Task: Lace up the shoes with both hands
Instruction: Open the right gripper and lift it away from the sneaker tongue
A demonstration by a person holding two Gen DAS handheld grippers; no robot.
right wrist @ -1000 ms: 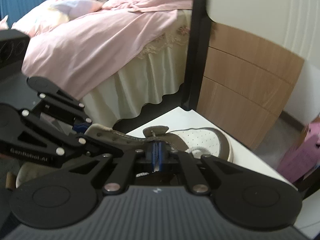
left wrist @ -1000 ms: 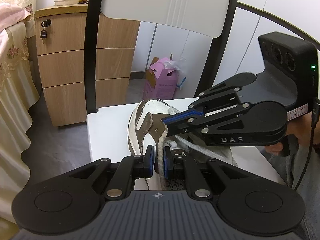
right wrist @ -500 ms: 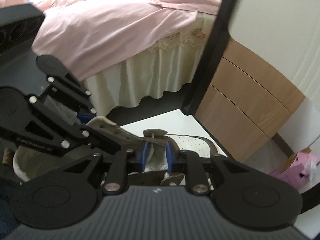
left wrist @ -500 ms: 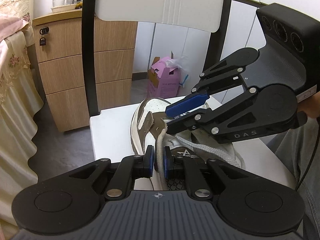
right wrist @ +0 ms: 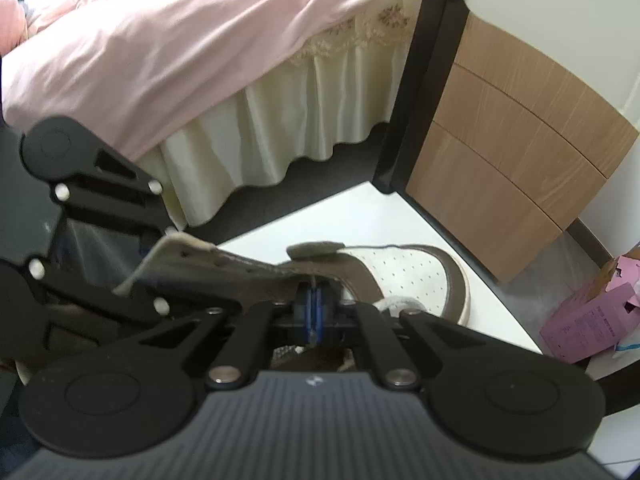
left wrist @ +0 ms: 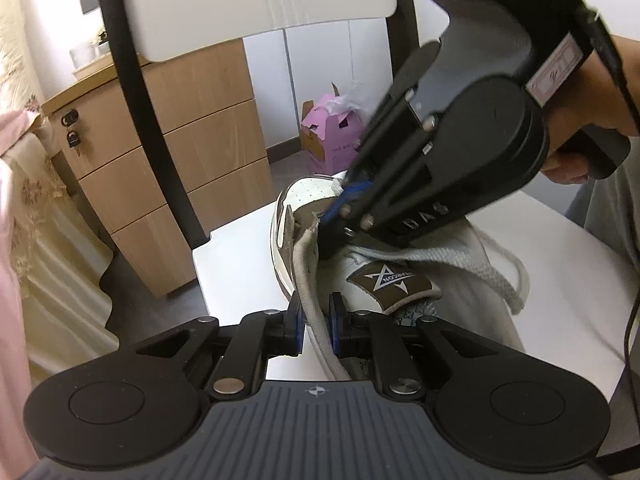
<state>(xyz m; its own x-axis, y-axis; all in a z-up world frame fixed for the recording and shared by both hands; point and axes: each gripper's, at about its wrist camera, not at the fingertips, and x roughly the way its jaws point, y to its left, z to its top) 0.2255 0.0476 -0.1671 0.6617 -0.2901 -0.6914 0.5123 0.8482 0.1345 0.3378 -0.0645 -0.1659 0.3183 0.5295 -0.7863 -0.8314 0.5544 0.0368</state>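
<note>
1. Left wrist view, far left: a bed skirt hangs down the edge. Next to it is a wooden drawer cabinet (left wrist: pixel 180 140) with a small padlock on its top drawer.
2. Bottom centre: the left claw (left wrist: pixel 314 312) is at a narrow gap. Its blue pads pinch a beige flap (left wrist: pixel 306 264) of the shoe, the eyelet strip, and it runs up from the pads to the shoe's opening.
3. The shoe (left wrist: pixel 308 190) is white and brown. It sits in mid frame on the white seat of a chair (left wrist: pixel 240 248), with its toe pointing away towards a pink box (left wrist: pixel 332 136) on the floor.
4. A loose white lace (left wrist: pixel 480 272) trails off to the right over the tongue with its logo patch.
5. The right claw (left wrist: pixel 340 208) comes in from the upper right with its tips down at the eyelets. It's blurry, and a hand (left wrist: pixel 628 88) grips the handle at the right edge.
6. Right wrist view: a pink bed (right wrist: pixel 160 40) fills the upper left, and the flap with its holes is lifted at centre left.
7. The right claw (right wrist: pixel 314 300) has just snapped closed, pads together. I can't tell if a lace end is nipped between them.
</note>
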